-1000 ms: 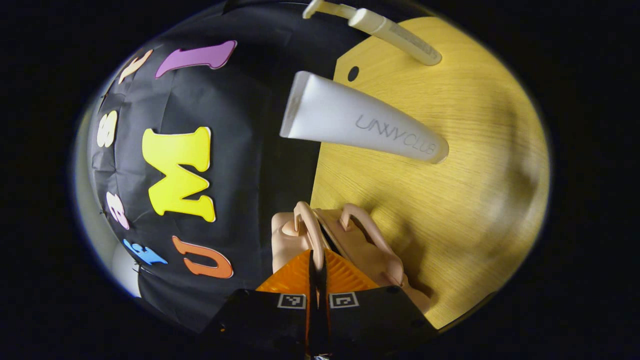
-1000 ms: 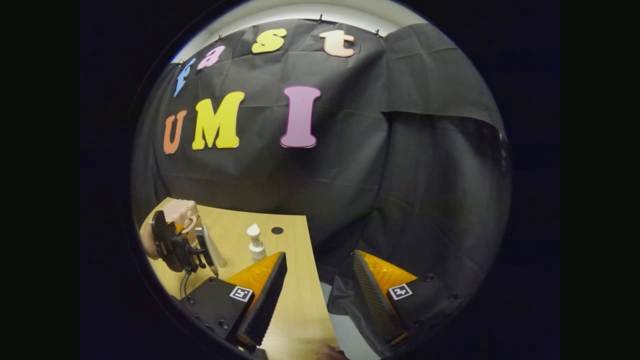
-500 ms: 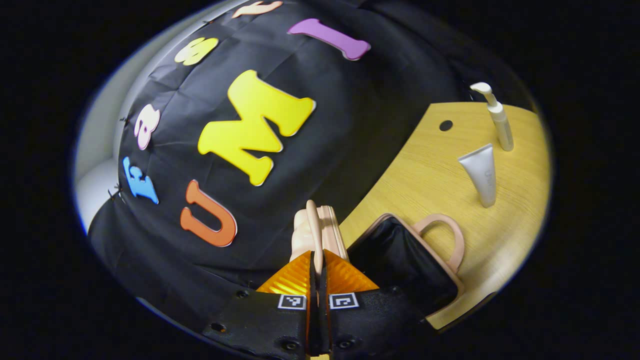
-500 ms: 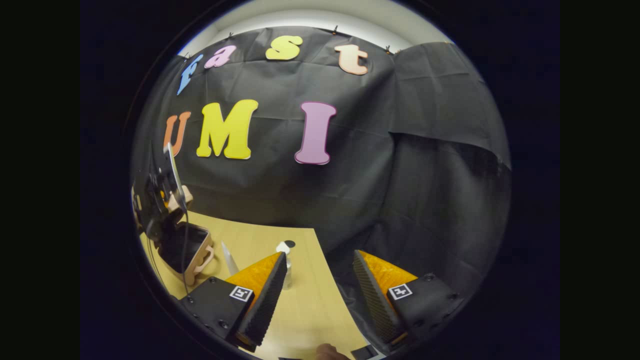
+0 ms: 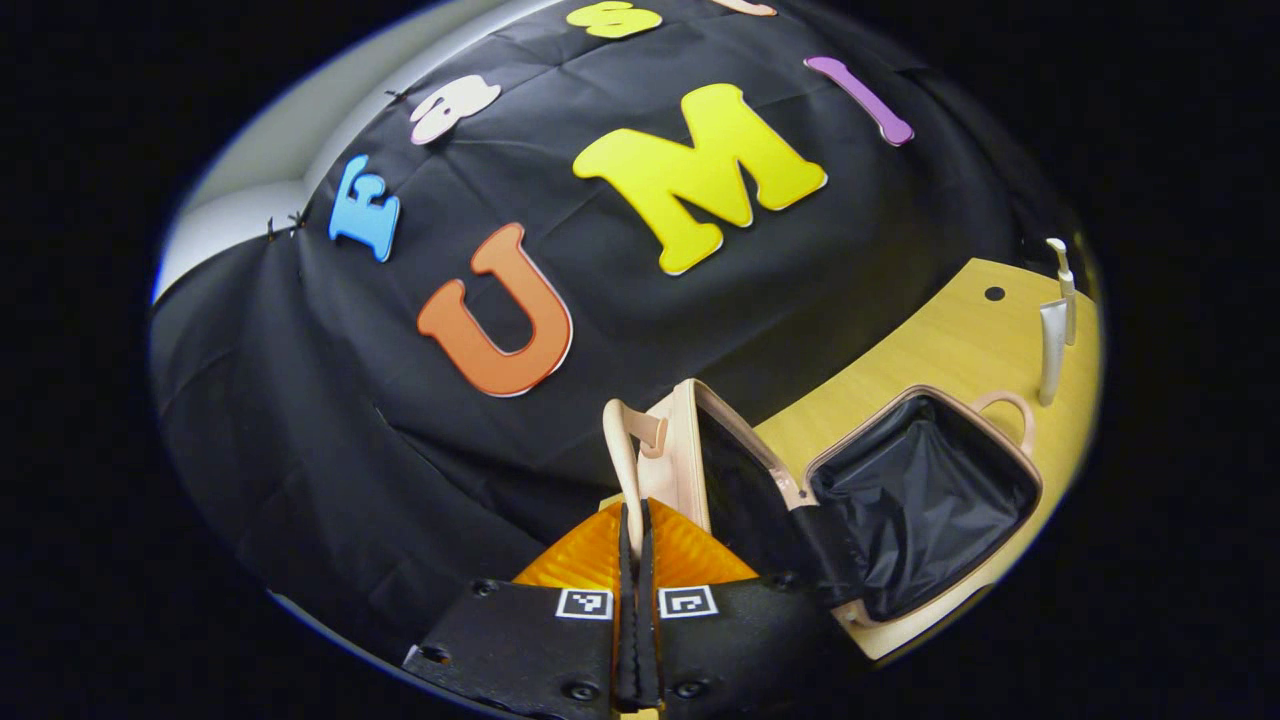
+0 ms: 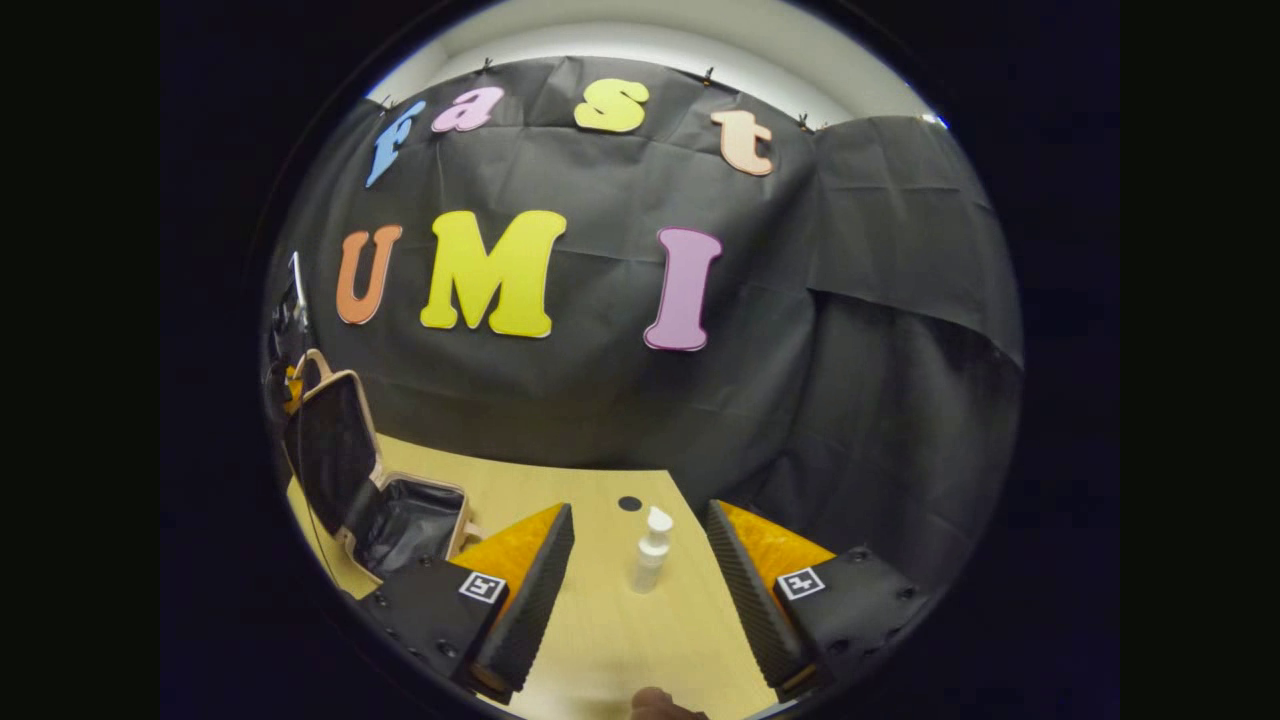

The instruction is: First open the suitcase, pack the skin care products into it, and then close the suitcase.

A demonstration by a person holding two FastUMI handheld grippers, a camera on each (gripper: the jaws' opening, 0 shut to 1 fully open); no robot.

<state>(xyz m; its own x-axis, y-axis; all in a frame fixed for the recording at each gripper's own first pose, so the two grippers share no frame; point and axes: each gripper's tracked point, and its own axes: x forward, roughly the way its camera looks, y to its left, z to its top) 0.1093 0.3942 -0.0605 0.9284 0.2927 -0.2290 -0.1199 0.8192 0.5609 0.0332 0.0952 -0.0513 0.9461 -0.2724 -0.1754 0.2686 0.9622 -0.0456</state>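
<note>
The pale pink suitcase stands open on the wooden table. Its lid is raised nearly upright and its black-lined base lies flat. My left gripper is shut on the lid's thin pink handle. Past the base stand a white tube and a white pump bottle. In the right gripper view my right gripper is open, and the pump bottle stands farther off on the table, in line with the gap between its fingers. The open suitcase sits at the left there.
The black cloth wall runs close behind the table's far edge. A small dark hole marks the tabletop near the pump bottle. Bare wood lies in front of the right gripper. A fingertip shows at the bottom edge.
My left gripper has swung the lid up and back by its handle, exposing the black lining. The right gripper has shifted so that the pump bottle now lines up between its open fingers.
</note>
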